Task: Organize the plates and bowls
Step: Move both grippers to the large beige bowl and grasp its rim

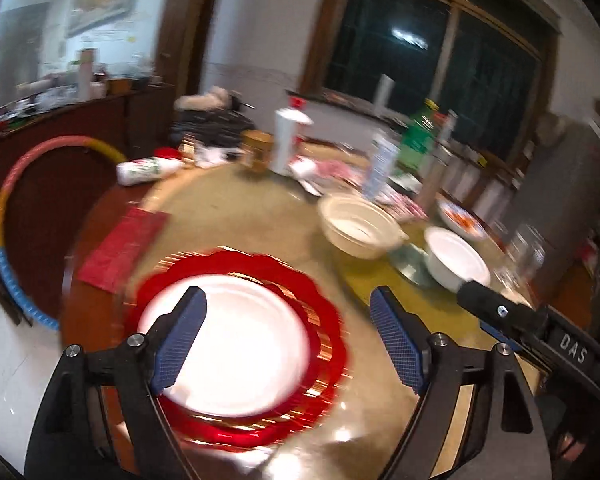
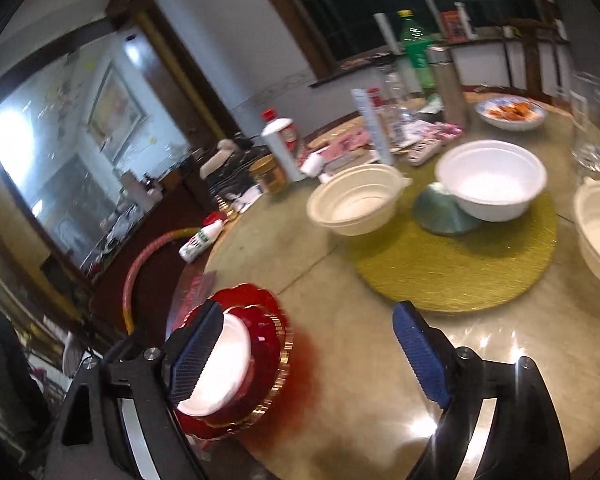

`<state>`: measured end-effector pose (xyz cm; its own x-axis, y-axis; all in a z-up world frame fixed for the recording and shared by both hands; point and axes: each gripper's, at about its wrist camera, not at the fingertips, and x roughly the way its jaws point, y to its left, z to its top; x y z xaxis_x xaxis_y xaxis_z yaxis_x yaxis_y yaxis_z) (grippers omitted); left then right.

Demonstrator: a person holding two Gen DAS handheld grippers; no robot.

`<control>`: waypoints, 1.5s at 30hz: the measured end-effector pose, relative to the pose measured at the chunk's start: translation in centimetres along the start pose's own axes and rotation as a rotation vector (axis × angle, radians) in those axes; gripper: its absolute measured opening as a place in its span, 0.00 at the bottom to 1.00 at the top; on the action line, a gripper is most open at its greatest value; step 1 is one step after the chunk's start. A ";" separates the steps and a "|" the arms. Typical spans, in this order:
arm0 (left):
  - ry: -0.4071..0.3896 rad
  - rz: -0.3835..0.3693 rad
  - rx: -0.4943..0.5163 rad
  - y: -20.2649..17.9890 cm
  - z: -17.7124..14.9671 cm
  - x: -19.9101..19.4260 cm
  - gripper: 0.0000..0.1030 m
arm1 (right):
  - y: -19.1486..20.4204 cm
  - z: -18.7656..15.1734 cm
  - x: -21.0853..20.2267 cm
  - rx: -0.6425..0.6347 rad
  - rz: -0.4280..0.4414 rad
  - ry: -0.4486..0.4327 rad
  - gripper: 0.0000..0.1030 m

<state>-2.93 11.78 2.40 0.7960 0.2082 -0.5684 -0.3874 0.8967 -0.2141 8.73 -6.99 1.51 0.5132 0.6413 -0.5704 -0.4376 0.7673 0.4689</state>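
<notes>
On the round table (image 1: 236,208) a white plate (image 1: 236,344) lies flat atop a red plate (image 1: 324,320), below both released grippers, left gripper (image 1: 288,312) and right gripper (image 2: 308,334), untouched.

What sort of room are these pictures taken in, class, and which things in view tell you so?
Probably a home dining room: a big round table crowded with bottles, a red plate under a white one, disposable bowls, and a dark window behind.

Glossy, translucent red plate (image 1: 324,344) with a gilt ribbed rim; smooth white plate (image 1: 240,344) on it, matt. Polished stone-like tabletop (image 2: 360,360), gleaming near. Woven, rough yellow-green mat (image 2: 460,268) farther right. Matt cream bowl (image 2: 352,204); clear glass (image 2: 592,120).
</notes>
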 end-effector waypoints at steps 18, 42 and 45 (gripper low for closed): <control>0.336 -0.249 0.134 -15.7 -2.5 8.2 0.82 | -15.3 2.0 -9.1 0.229 -0.188 -0.127 0.92; 0.391 -0.251 0.234 -30.1 -6.5 15.8 0.77 | -33.0 1.4 -7.8 0.637 -0.334 -0.049 0.54; 0.361 -0.232 0.327 -30.9 -6.8 15.6 0.14 | -32.9 1.1 -7.3 0.635 -0.313 -0.034 0.46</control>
<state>18.31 -15.37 -5.21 0.6108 -0.1061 -0.7846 -0.0091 0.9900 -0.1409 20.18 -36.93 -9.03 0.5722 0.3816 -0.7260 0.2439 0.7659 0.5948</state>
